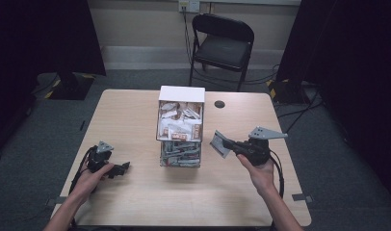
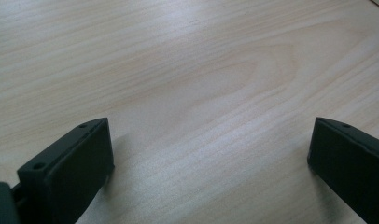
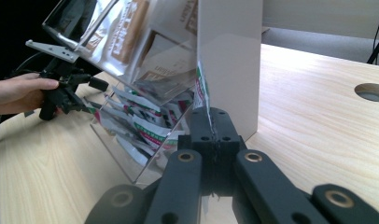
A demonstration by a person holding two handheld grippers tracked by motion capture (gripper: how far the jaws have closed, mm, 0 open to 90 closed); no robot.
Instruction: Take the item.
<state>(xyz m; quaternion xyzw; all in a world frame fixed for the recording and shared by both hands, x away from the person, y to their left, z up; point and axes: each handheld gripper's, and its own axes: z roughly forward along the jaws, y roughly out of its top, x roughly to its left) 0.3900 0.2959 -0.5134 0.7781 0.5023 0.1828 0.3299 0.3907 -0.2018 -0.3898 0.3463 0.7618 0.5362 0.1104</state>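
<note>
A: High view: the right gripper (image 1: 230, 146) hangs just right of the clear two-tier acrylic dispenser box (image 1: 180, 126) at the middle of the pale wooden table (image 1: 136, 192); its jaws are clamped tight on a small flat silver-grey sachet (image 1: 219, 144), held clear of the tabletop.

B: The right gripper view agrees; the sachet's thin edge (image 3: 202, 93) stands pinched between the closed jaws, with the box (image 3: 145, 84) close behind it.

A: So one sachet seems to be out, judging by the grip; where it should go I cannot tell.

B: The left gripper (image 1: 117, 169) rests near the table's left side, well apart from the box; its jaws stand wide and empty over bare wood (image 2: 187, 84).

A: The sachet's print is too small to read; the lower tier's contents blur together; the right gripper view crops the box top.
</note>
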